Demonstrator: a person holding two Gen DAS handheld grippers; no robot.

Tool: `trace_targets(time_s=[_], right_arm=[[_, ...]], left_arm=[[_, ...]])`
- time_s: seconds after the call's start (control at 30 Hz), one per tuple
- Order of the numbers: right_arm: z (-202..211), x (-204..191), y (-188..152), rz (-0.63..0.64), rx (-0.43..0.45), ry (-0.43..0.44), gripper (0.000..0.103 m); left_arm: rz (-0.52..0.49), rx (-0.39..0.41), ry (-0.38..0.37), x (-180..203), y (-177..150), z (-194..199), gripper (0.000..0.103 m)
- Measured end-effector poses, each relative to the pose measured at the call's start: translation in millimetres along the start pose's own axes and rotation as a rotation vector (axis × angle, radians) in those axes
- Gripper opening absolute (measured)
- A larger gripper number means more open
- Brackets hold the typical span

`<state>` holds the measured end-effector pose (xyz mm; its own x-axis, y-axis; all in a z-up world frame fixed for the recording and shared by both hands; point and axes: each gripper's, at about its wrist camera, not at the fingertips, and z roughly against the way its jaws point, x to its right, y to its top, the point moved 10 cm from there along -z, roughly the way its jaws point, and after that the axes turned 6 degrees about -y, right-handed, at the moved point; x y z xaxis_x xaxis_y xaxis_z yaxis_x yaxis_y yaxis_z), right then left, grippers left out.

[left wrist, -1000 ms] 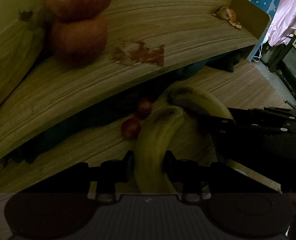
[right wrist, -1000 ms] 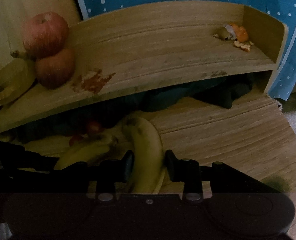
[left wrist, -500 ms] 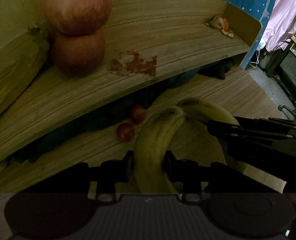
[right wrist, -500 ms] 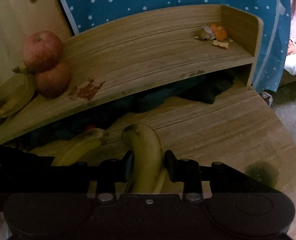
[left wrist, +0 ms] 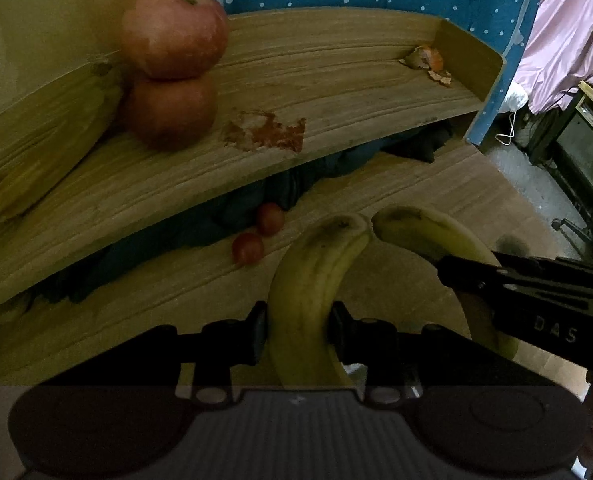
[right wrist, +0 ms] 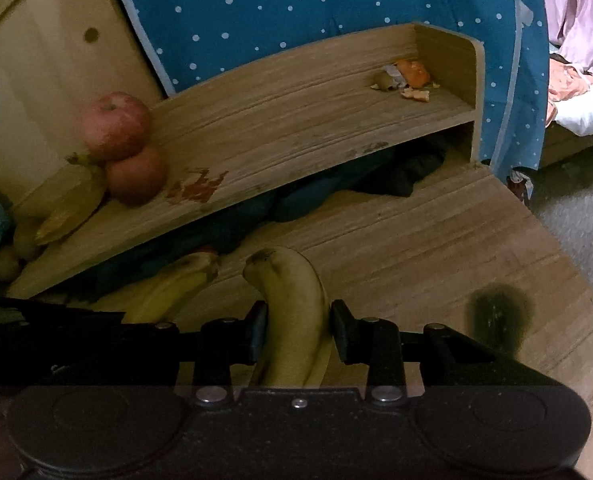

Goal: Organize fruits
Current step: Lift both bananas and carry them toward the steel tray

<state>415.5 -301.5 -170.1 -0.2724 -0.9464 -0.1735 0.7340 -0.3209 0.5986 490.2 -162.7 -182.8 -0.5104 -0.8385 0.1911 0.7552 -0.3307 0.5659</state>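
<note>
The left hand-held gripper (left wrist: 298, 328) is clamped on a yellow banana (left wrist: 316, 292), its two jaws pressing the fruit's sides while the dark tip curves up and away above the wooden tabletop (left wrist: 396, 292). The right hand-held gripper (right wrist: 298, 328) grips a second banana (right wrist: 292, 312) in the same way, and in the left wrist view that second banana's tip sits just beside the first one's tip, the two nearly touching. Beyond them, two small red tomatoes (left wrist: 258, 236) lie on the tabletop close together, at the edge of a dark cloth (right wrist: 376, 176) bundled under a raised wooden shelf (left wrist: 336, 80). At the shelf's left end two red apples (left wrist: 172, 68) are stacked one on the other, with more yellow bananas (left wrist: 52, 152) lying beside them against the back board. A reddish-brown stain (left wrist: 266, 134) marks the shelf near the apples, and scraps of orange peel (right wrist: 406, 78) lie at its far right end against the side wall. A blue fabric with white dots (right wrist: 336, 0) hangs behind the shelf, and pink fabric (left wrist: 568, 32) shows at the right.
</note>
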Motion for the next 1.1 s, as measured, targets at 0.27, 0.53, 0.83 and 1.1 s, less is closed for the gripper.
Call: trace_targets(time_s=[0.27,0.53,0.83,1.1], right_arm=[[19,-3,-14,-0.023,-0.006,0.020,0.036],[31,-5,-34,-0.033,-0.027,0.044,0.036],[36,-7,-52,-0.041,-0.059,0.053,0.036],[37,-10,-60,-0.034,-0.075,0.059,0.036]], left_arm=[[0.018,0.014,-0.005,4,-11,12,0.037],[0.034,0.017,-0.011,1,-25,22,0.037],[0.059,0.016,-0.015,-5,-41,36,0.037],[0.105,-0.004,-0.012,-16,-61,43,0.037]])
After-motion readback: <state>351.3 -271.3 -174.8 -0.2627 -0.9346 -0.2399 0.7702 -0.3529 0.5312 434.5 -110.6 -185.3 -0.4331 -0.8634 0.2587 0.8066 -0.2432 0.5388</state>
